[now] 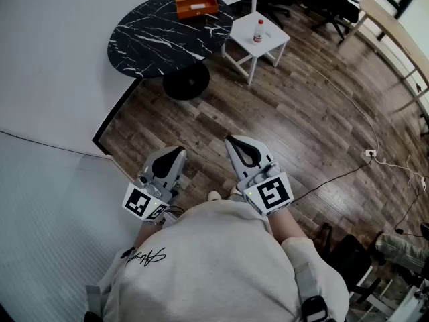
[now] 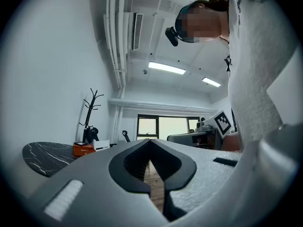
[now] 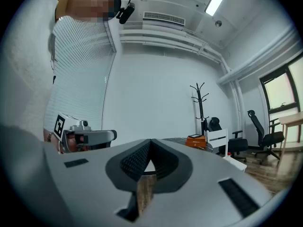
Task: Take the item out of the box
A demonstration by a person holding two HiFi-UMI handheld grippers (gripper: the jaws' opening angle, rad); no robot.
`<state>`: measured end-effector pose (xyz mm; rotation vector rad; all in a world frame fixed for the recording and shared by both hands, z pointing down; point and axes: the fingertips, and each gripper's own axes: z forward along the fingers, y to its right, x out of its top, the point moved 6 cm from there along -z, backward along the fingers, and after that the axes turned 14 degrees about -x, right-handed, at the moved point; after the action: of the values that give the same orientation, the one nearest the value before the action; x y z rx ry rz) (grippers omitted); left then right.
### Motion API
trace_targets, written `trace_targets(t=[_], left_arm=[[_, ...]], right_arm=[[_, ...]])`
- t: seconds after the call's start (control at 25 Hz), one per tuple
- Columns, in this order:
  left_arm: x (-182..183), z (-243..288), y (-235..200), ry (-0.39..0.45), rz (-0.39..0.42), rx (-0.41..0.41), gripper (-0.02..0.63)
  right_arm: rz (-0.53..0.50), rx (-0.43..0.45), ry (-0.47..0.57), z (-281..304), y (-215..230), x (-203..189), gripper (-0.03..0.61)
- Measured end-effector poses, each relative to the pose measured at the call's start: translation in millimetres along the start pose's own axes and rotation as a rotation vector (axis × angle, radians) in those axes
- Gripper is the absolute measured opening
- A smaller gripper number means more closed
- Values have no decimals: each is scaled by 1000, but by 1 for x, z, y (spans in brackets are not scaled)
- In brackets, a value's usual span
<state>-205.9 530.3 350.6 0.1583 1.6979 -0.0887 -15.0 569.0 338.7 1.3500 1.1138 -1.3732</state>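
From the head view, I hold both tongs close to my body over the wooden floor (image 1: 288,113). The left gripper (image 1: 173,154) and the right gripper (image 1: 236,143) are side by side, a little apart, and both point away from me. The orange box (image 1: 196,2) sits far off on the far edge of the round black marble table (image 1: 154,35), well apart from both tongs. I cannot tell what is in it. Just right of that table is a small white side table (image 1: 268,45) with a bottle (image 1: 258,31) on it.

In the left gripper view, the left gripper (image 2: 149,140) has its jaws together at the tips, with nothing between them. The orange box (image 2: 83,149) is far off to the left on the marble table (image 2: 45,157), below a coat stand (image 2: 90,112).

In the right gripper view, the right gripper (image 3: 150,141) is also closed and empty. The orange box (image 3: 196,141) lies far off to the right, beneath the coat stand (image 3: 200,103).
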Motion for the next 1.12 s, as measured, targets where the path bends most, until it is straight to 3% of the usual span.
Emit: trace_targets(t=[0.76, 1.12], left_arm=[[0, -6, 1, -7, -2, 1, 0], [-7, -35, -7, -12, -33, 31, 0]], right_arm=[[4, -4, -5, -1, -2, 2, 9], [15, 22, 6, 12, -26, -2, 9]])
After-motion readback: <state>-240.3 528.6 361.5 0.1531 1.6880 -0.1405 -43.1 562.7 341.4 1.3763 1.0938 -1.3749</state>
